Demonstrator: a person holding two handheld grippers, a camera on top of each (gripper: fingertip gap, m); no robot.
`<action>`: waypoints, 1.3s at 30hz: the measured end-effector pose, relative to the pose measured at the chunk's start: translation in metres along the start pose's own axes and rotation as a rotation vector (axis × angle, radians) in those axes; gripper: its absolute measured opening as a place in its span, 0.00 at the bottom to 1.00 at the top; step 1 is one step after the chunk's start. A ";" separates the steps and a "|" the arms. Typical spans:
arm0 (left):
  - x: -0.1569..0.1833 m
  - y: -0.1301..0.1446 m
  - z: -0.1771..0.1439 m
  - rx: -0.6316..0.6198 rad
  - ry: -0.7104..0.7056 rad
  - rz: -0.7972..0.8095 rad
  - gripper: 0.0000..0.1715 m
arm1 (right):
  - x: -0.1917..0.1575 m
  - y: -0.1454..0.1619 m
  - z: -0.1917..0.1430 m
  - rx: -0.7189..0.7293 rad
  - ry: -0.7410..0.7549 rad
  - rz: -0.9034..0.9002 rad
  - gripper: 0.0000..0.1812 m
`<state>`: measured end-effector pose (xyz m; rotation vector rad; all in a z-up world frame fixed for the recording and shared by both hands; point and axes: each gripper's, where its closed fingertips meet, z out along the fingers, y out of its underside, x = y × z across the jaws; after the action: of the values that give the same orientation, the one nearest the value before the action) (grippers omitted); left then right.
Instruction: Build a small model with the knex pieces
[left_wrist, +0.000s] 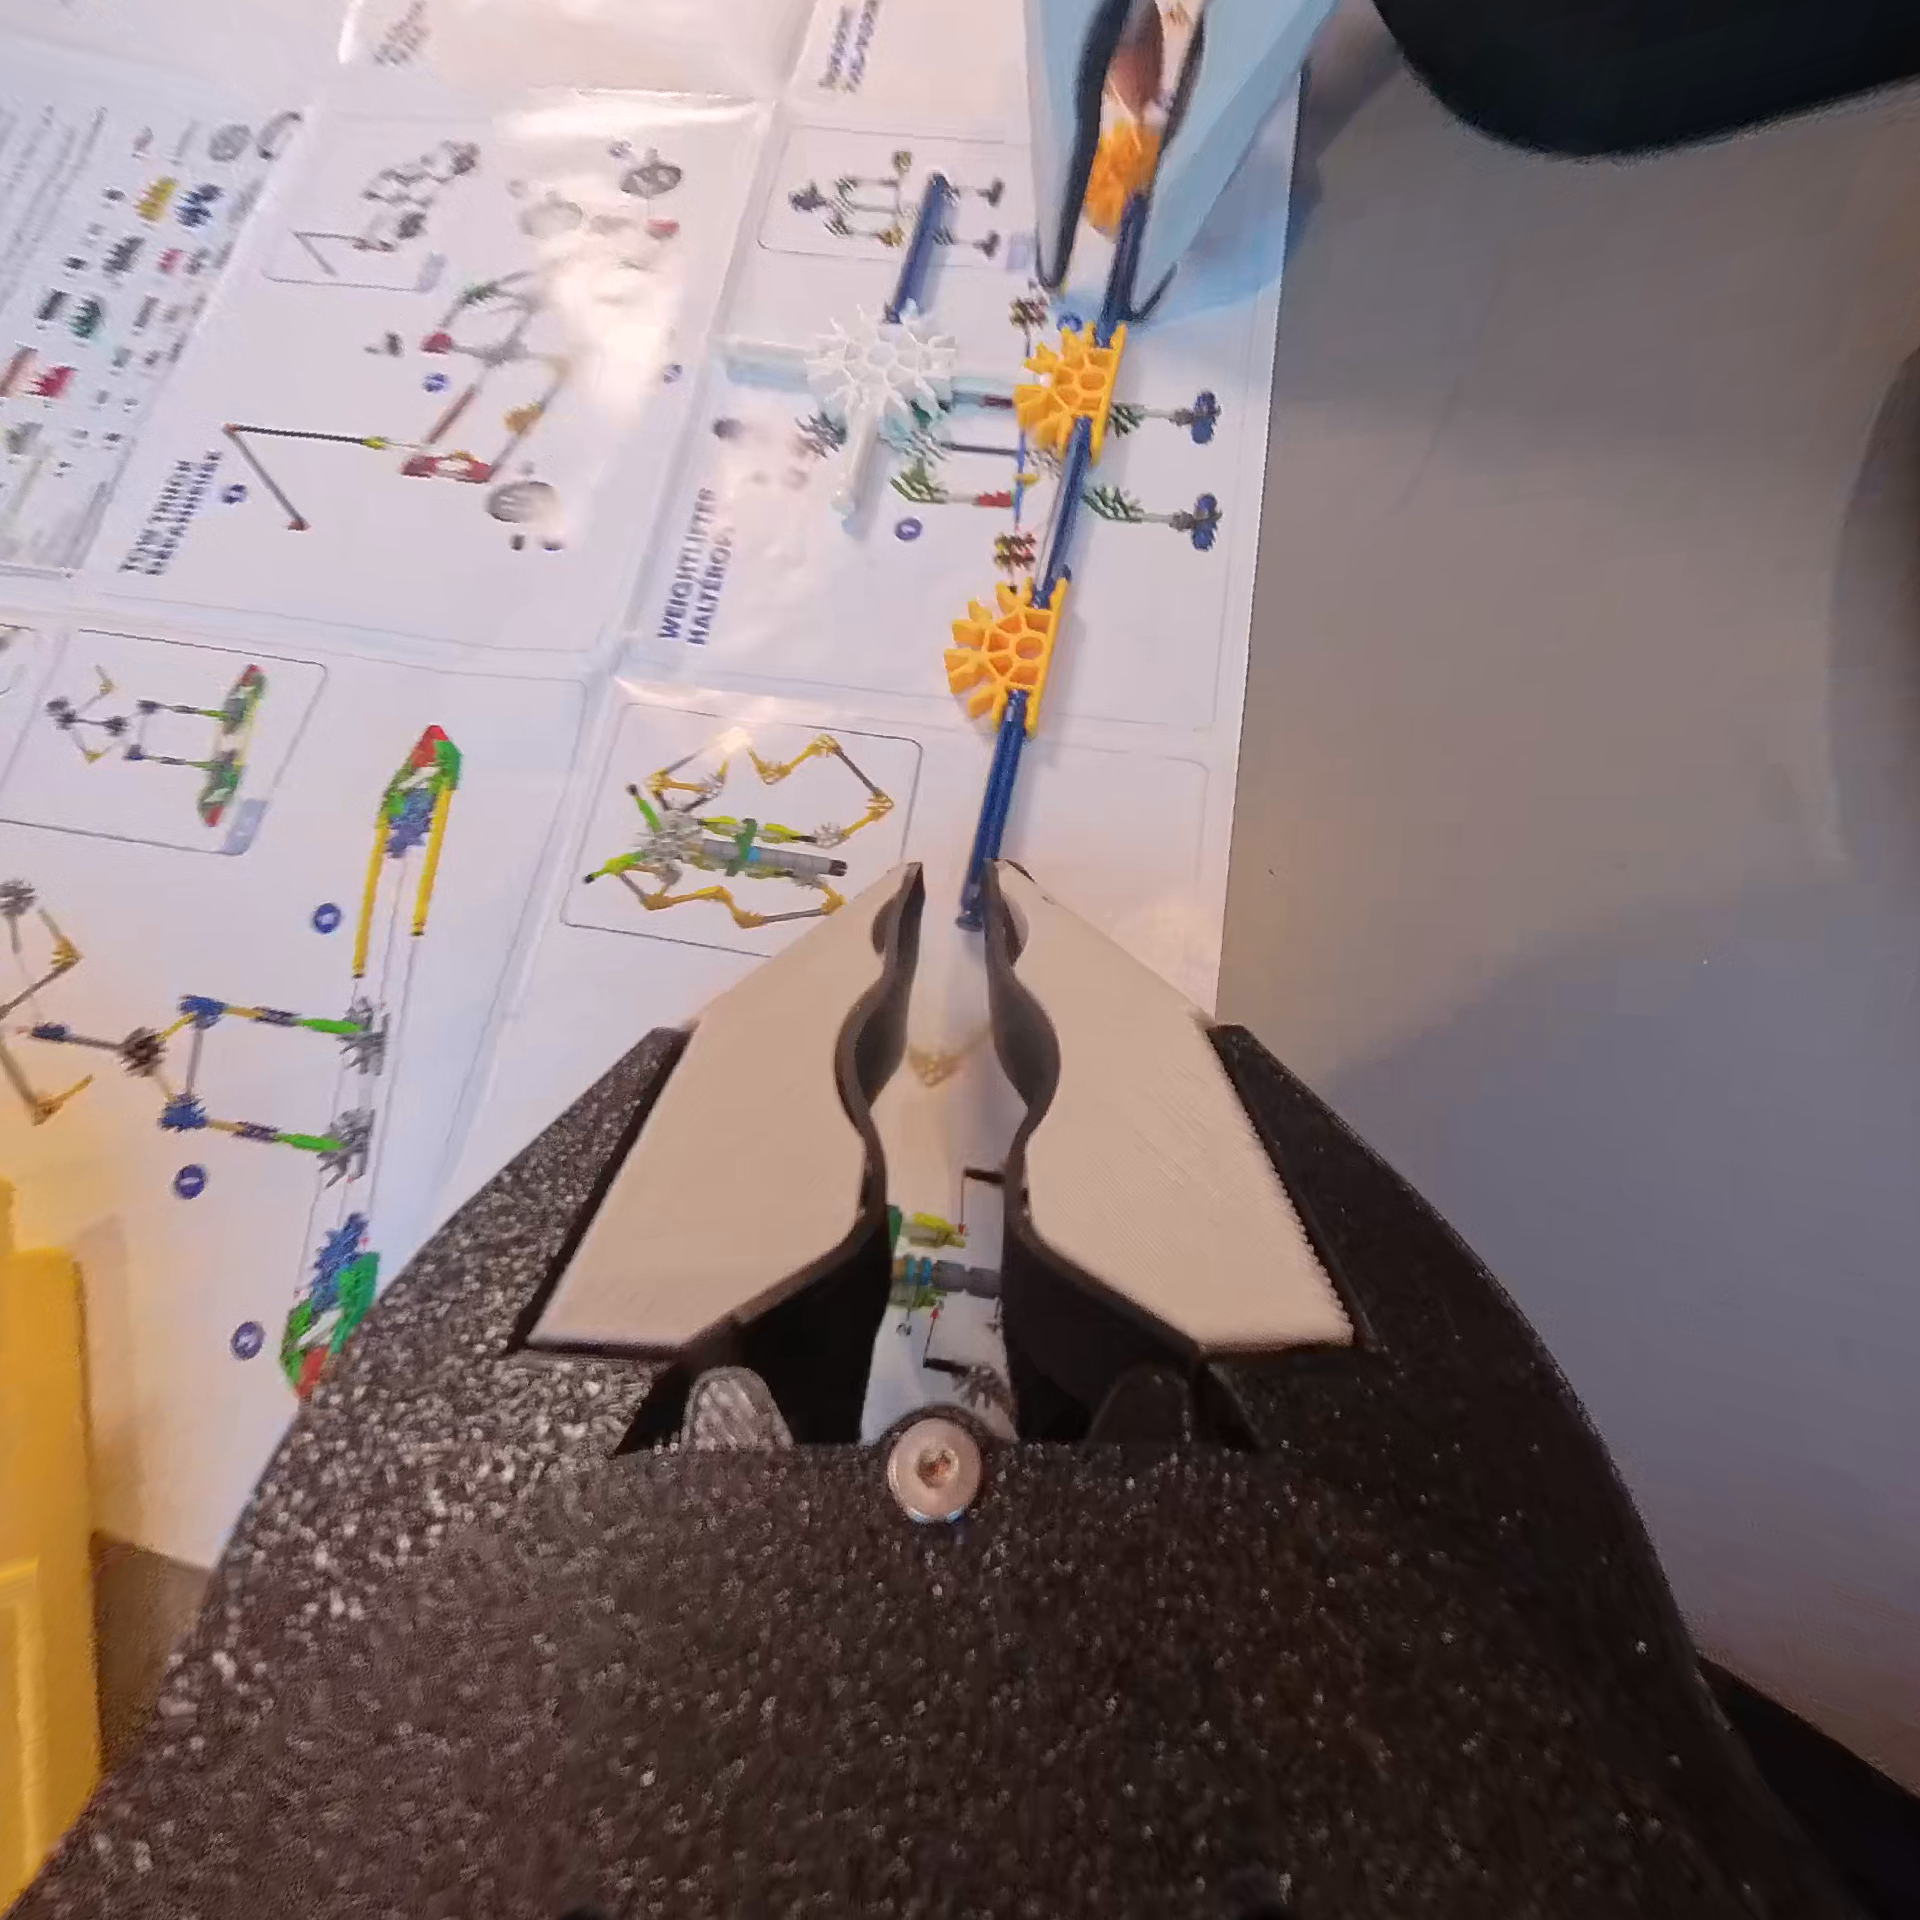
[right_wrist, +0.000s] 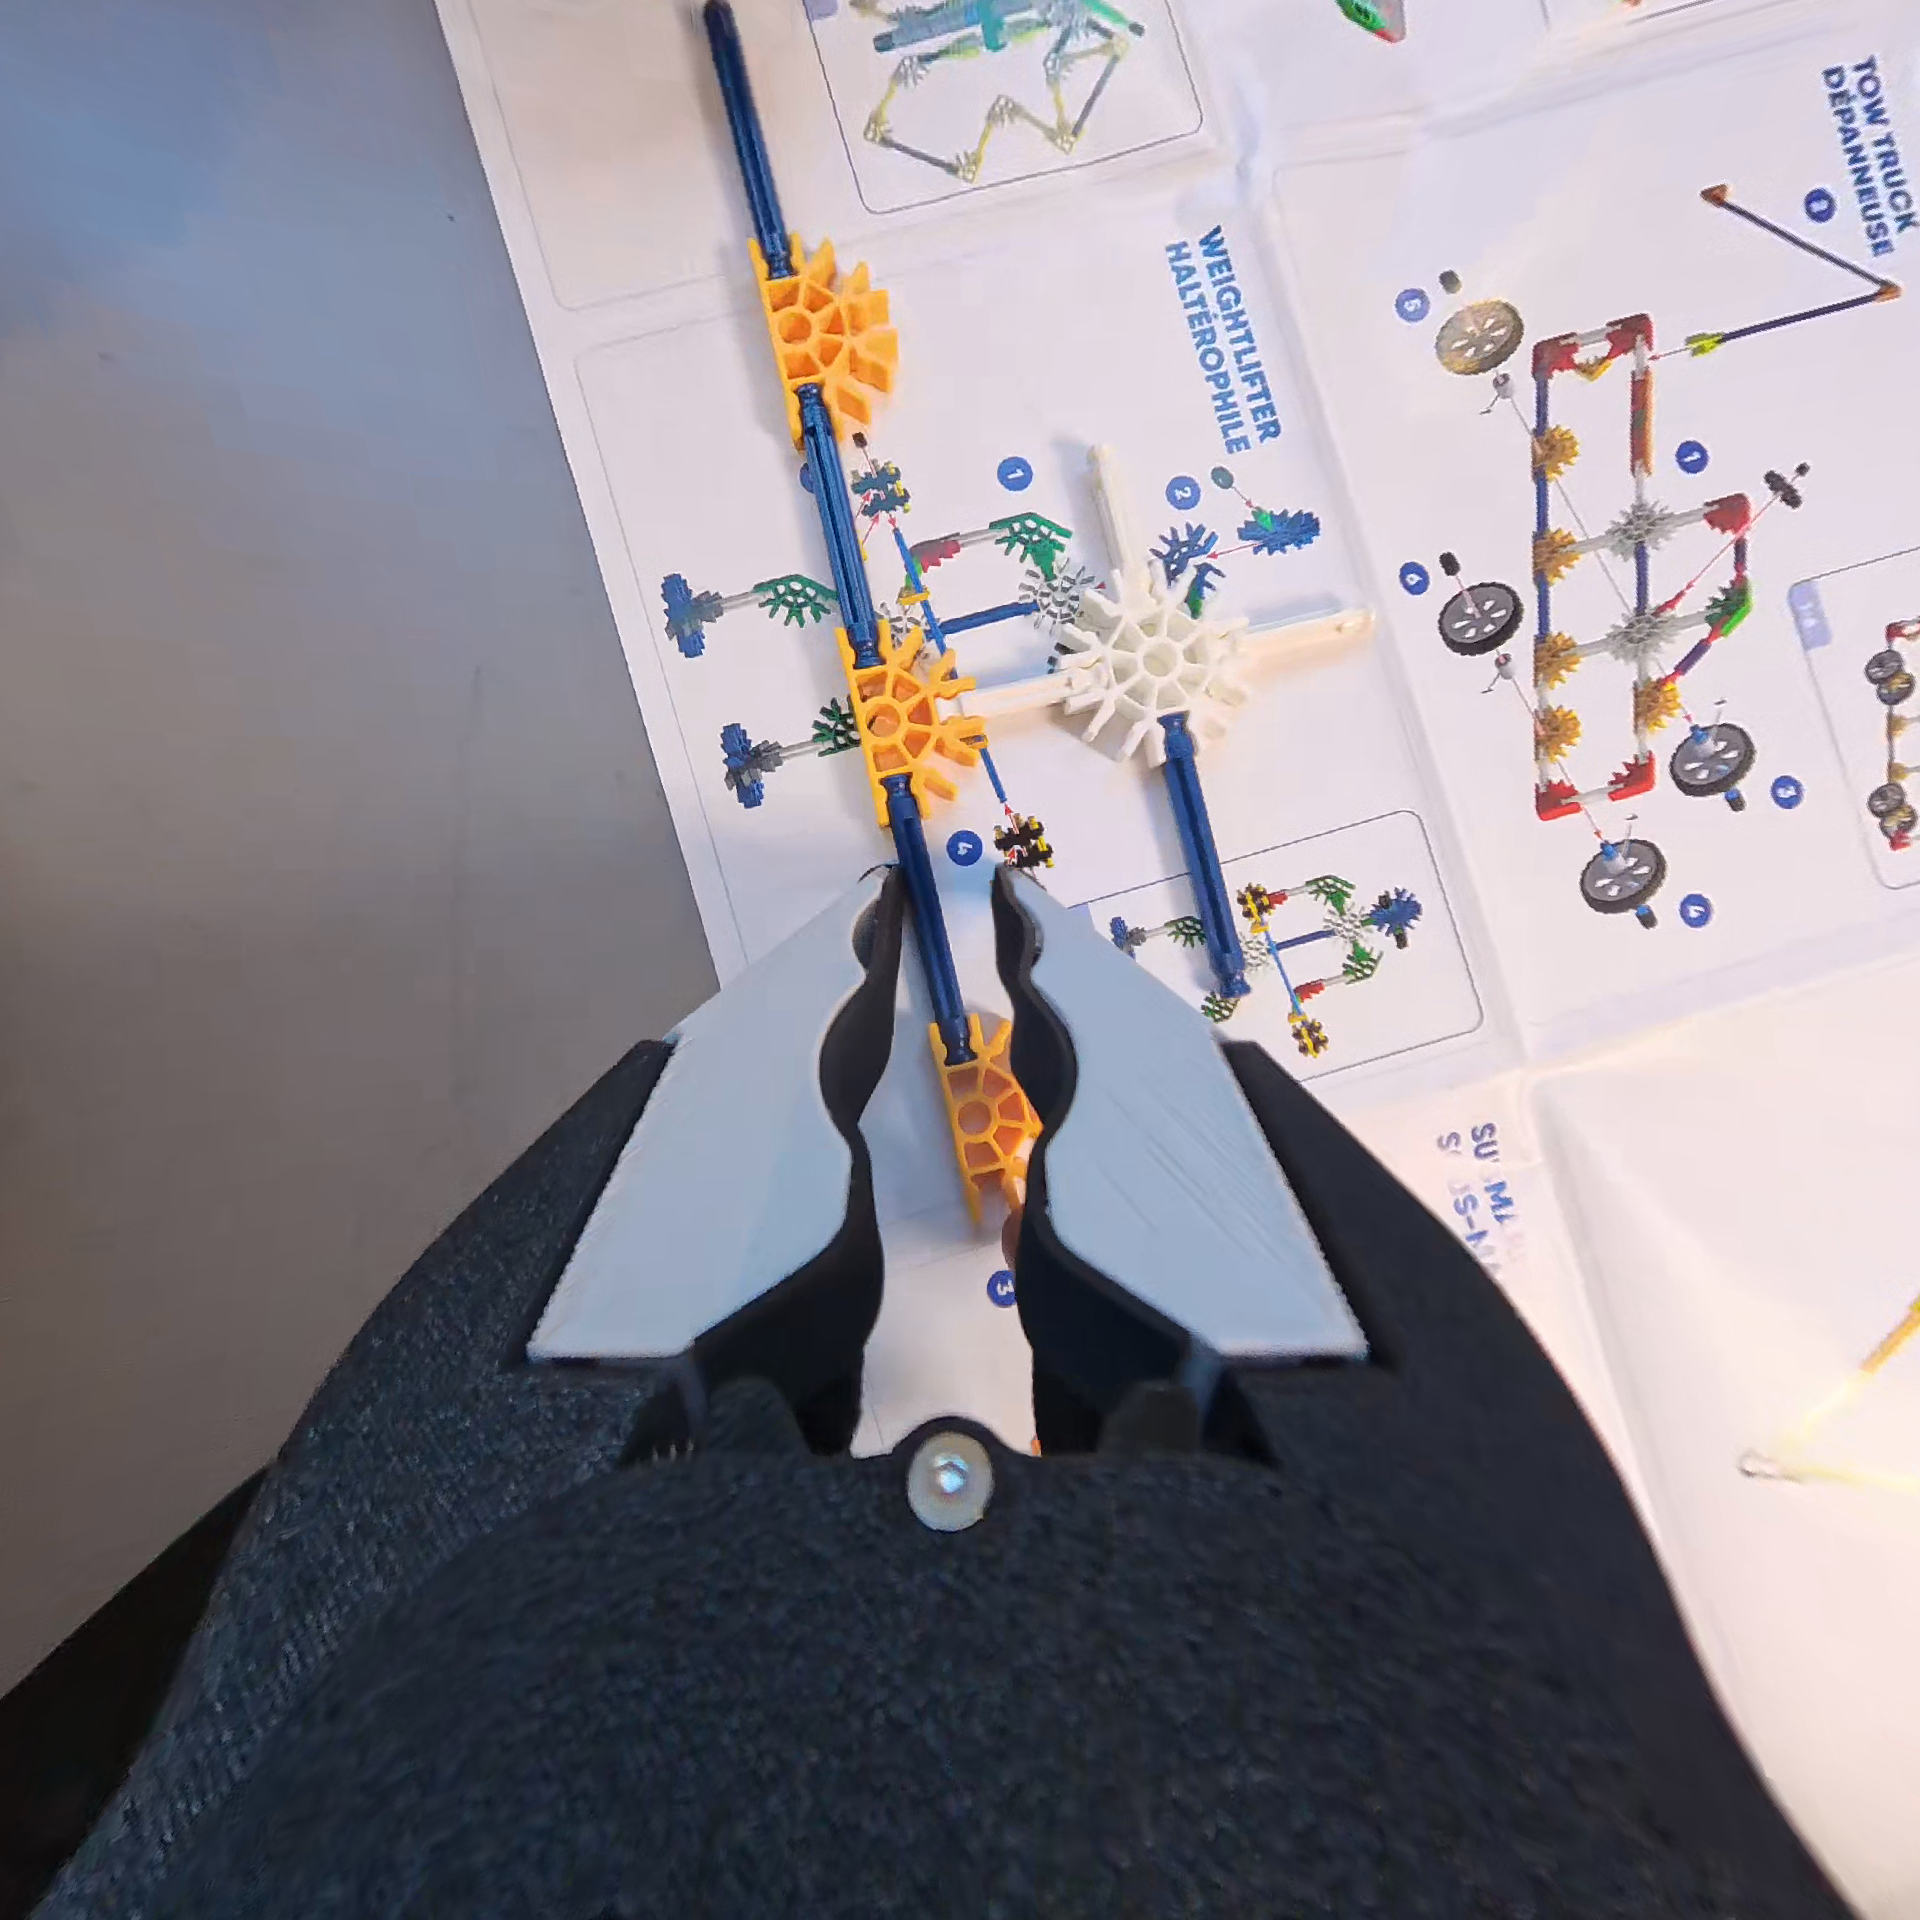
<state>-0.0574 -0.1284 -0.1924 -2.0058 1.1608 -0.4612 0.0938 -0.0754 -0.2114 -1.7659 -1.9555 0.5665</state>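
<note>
A chain of blue rods (left_wrist: 1049, 530) and yellow connectors (left_wrist: 1003, 649) lies along the right edge of a printed instruction sheet (left_wrist: 416, 623). My left gripper (left_wrist: 956, 878) has its jaws a narrow gap apart, with the chain's near rod end between the tips. My right gripper (right_wrist: 940, 883) is slightly open around the chain's other end. A blue rod (right_wrist: 930, 935) passes between its tips, and a yellow connector (right_wrist: 982, 1122) lies between the fingers, touching the right one. It also shows at the top of the left wrist view (left_wrist: 1101, 291).
A white snowflake connector (right_wrist: 1153, 665) with white rods and one blue rod (right_wrist: 1200, 852) lies on the sheet beside the chain. Grey tabletop (left_wrist: 1558, 727) borders the sheet. A yellow box (left_wrist: 31, 1455) stands at the lower left of the left wrist view. A pale yellow rod (right_wrist: 1849, 1392) lies at the right edge of the right wrist view. The tips of one gripper are about 15 centimeters away from the tips of the other.
</note>
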 end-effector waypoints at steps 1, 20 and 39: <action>-0.008 -0.004 -0.009 0.037 -0.031 -0.023 0.05 | 0.000 0.000 0.000 0.005 -0.007 -0.003 0.09; -0.033 0.032 -0.009 -0.077 -0.159 -0.048 0.10 | 0.015 0.029 -0.020 -0.016 -0.079 -0.021 0.03; -0.030 0.033 -0.007 -0.066 -0.096 -0.089 0.13 | 0.007 -0.013 -0.017 0.092 -0.111 -0.148 0.11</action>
<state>-0.0971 -0.1155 -0.2112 -2.1195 1.0440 -0.3705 0.0926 -0.0696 -0.1900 -1.5489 -2.0796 0.7038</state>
